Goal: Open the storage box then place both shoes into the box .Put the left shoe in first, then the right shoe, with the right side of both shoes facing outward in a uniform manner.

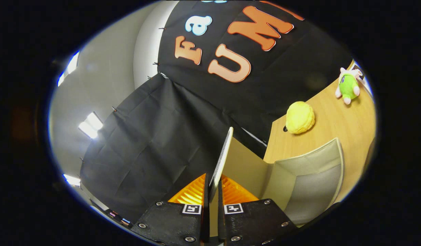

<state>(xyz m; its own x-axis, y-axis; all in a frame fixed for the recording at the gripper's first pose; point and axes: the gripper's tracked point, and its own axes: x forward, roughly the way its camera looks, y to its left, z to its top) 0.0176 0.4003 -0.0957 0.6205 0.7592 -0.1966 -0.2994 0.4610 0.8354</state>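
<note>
My gripper (213, 191) is shut on the thin edge of the storage box lid (223, 157), with both fingers pressing on it. The lid stands raised, edge-on to me, running up and away from between the fingers. To its right I see the pale inside of the storage box (309, 177), with its curved rim lying over the wooden table. The view is strongly tilted.
On the wooden table (333, 119) beyond the box sit a yellow plush toy (300, 117) and, farther off, a green plush toy (348, 85). Black cloth hangs behind and to the left, with ceiling lights beyond it.
</note>
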